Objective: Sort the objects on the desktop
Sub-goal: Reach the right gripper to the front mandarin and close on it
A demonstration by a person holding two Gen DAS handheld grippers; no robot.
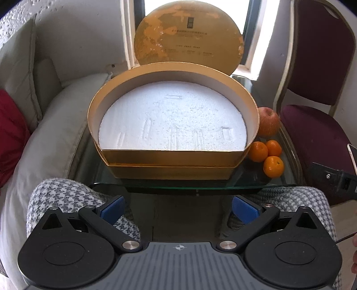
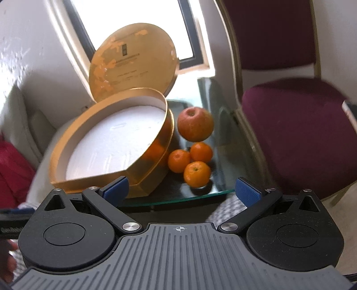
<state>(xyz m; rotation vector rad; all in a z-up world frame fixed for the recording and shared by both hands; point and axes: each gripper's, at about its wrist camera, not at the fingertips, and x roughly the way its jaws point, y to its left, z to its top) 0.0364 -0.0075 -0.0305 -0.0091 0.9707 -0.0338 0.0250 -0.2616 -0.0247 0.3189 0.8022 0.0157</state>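
A gold round box [image 1: 174,157] [image 2: 147,178] with a flat front and a white foam floor [image 1: 174,120] stands on a glass table [image 1: 200,184]; its lid [image 1: 188,38] [image 2: 133,60] leans upright behind it. To the right of the box lie a red apple [image 1: 267,121] [image 2: 195,123] and three tangerines [image 1: 273,166] [image 2: 197,174]. My left gripper [image 1: 178,208] is open, held below the table's front edge over the person's checked trousers. My right gripper [image 2: 181,186] is open too, short of the table's front edge, with the tangerines ahead between its blue pads [image 2: 247,189].
A maroon chair [image 1: 316,133] [image 2: 296,125] stands at the table's right. A white cushioned sofa [image 1: 51,125] with a red cloth [image 1: 11,133] flanks the left. A window [image 1: 196,13] and wall close the back. The other gripper's black body [image 1: 332,176] shows at right.
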